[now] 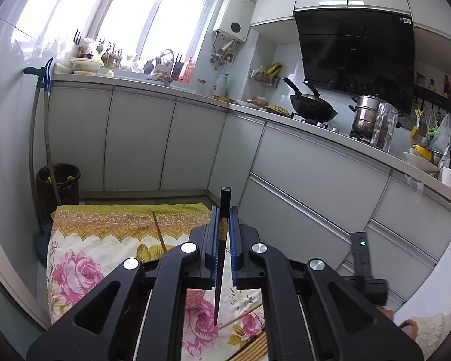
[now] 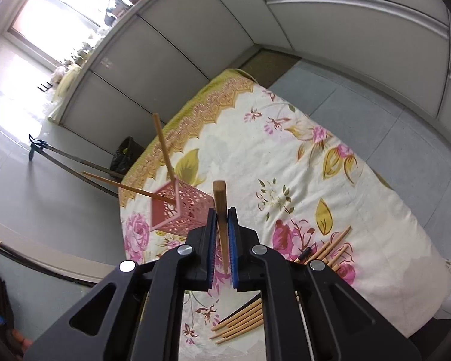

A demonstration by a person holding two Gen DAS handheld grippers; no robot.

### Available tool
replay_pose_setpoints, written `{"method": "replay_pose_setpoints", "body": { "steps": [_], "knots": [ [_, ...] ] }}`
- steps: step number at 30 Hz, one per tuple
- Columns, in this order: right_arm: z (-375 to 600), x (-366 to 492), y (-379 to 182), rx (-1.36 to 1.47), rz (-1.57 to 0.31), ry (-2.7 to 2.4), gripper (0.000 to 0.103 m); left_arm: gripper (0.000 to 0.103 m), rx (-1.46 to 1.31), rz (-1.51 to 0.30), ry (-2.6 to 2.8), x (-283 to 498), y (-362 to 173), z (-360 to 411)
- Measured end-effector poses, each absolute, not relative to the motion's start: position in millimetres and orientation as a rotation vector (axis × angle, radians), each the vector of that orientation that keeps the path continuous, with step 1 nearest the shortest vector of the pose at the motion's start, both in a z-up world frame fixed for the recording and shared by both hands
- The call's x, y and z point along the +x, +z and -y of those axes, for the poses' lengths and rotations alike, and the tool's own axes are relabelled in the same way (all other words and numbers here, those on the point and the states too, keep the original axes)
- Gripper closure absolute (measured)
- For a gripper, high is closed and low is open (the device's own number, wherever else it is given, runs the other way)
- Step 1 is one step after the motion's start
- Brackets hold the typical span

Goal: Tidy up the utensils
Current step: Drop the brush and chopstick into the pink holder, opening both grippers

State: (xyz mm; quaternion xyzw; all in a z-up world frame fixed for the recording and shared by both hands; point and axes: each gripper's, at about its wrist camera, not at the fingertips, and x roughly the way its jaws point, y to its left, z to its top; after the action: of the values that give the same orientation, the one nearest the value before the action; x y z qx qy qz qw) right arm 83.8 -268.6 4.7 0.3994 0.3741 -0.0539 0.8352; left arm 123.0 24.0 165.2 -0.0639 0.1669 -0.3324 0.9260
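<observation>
Left gripper [image 1: 223,234]: jaws closed on a black chopstick [image 1: 222,258], held lengthwise between the pads, thick end projecting ahead, tip pointing back over the flowered cloth [image 1: 84,258]. Right gripper [image 2: 222,234]: jaws closed on a wooden chopstick [image 2: 221,210]. Ahead and left of it, a pink basket [image 2: 180,207] holds two chopsticks; loose wooden chopsticks [image 2: 240,322] lie beneath and right.

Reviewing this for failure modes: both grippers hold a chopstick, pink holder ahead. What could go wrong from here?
1. The pink holder looks light and has two chopsticks leaning far out one side; a bump from the right gripper could tip it.
2. The wooden chopstick is pinched mid-length between narrow pads, so it may pivot on insertion.
3. The left gripper holds a dark chopstick similarly; the arms could collide.
</observation>
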Motion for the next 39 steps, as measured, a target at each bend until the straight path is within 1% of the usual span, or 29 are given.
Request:
{"method": "replay_pose_setpoints", "body": {
  "steps": [5,9,15,20,23,24,25,27,31,35,39],
  "knots": [
    [282.2,69.6,47.4,0.817,-0.718,-0.064,0.095,0.097,-0.162,-0.336,-0.605,158.6,160.1,-8.6],
    [292.1,68.1,67.6,0.784,-0.688,-0.051,0.095,0.097,-0.183,-0.362,-0.563,189.5,149.6,1.0],
    [304.0,70.7,78.1,0.756,-0.67,-0.048,0.095,0.097,-0.167,-0.406,-0.506,222.8,125.2,15.8],
    [308.4,74.8,81.5,0.74,-0.663,-0.038,0.095,0.097,-0.159,-0.477,-0.476,236.2,100.9,19.7],
    [308.5,78.4,85.3,0.748,-0.657,-0.025,0.095,0.095,-0.129,-0.529,-0.467,239.8,89.9,24.9],
    [308.1,80.2,87.6,0.751,-0.651,-0.018,0.095,0.084,-0.121,-0.55,-0.472,240.1,87.3,25.5],
    [307.7,81.5,90.1,0.752,-0.643,-0.015,0.095,0.066,-0.118,-0.565,-0.469,238.8,86.0,25.1],
    [306.2,85.2,95.7,0.752,-0.625,-0.006,0.095,0.05,-0.128,-0.561,-0.453,231.8,87.9,19.9],
    [301.4,99.6,105.2,0.757,-0.61,0.011,0.095,0.036,-0.192,-0.507,-0.419,206.9,103.2,-6.2],
    [289.2,117.8,111.9,0.721,-0.601,0.017,0.095,0.033,-0.264,-0.418,-0.385,169.8,127.7,-40.7],
    [274.7,138.3,110.2,0.681,-0.608,0.015,0.095,0.023,-0.318,-0.349,-0.357,137.3,143.3,-67.9]
  ]
}}
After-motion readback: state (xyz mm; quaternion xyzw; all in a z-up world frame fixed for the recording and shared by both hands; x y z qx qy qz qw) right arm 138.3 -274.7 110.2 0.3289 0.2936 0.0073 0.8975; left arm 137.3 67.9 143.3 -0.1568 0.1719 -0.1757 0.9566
